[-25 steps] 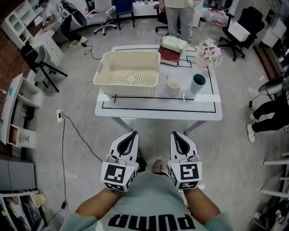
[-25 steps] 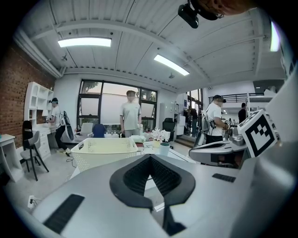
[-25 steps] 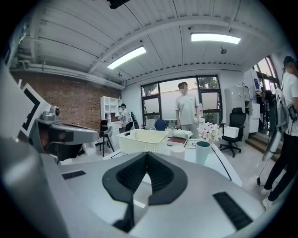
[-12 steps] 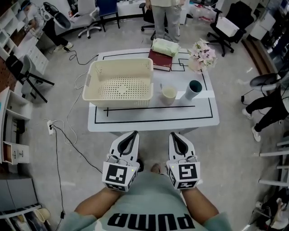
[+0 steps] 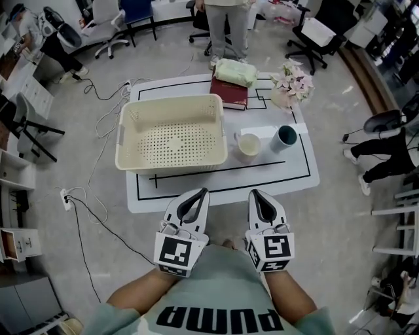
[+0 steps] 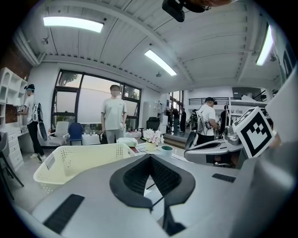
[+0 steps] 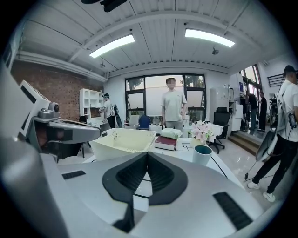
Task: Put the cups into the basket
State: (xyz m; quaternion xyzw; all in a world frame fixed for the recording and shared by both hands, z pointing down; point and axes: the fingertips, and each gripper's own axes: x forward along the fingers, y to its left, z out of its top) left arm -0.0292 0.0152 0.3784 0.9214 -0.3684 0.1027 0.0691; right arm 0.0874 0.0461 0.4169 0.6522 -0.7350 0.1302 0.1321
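A cream perforated basket [image 5: 171, 141] stands empty on the left half of the white table [image 5: 281, 178]. To its right stand a cream cup [image 5: 248, 145] and a white cup with a teal inside [image 5: 285, 137]. The teal cup [image 7: 202, 154] and the basket [image 7: 122, 141] also show in the right gripper view, and the basket [image 6: 74, 162] and teal cup [image 6: 165, 150] in the left gripper view. My left gripper [image 5: 194, 201] and right gripper [image 5: 262, 201] hover side by side just short of the table's near edge. Both are shut and hold nothing.
At the table's far edge lie a dark red book [image 5: 229, 92] with a folded green cloth [image 5: 236, 72] on it and a pot of pink flowers [image 5: 290, 88]. A person [image 5: 226, 19] stands behind the table. Office chairs [image 5: 314, 33] and floor cables [image 5: 82, 216] surround it.
The table with basket and cups has drawn nearer in the head view. Both grippers have come forward, from well short of the table to its near edge, still shut.
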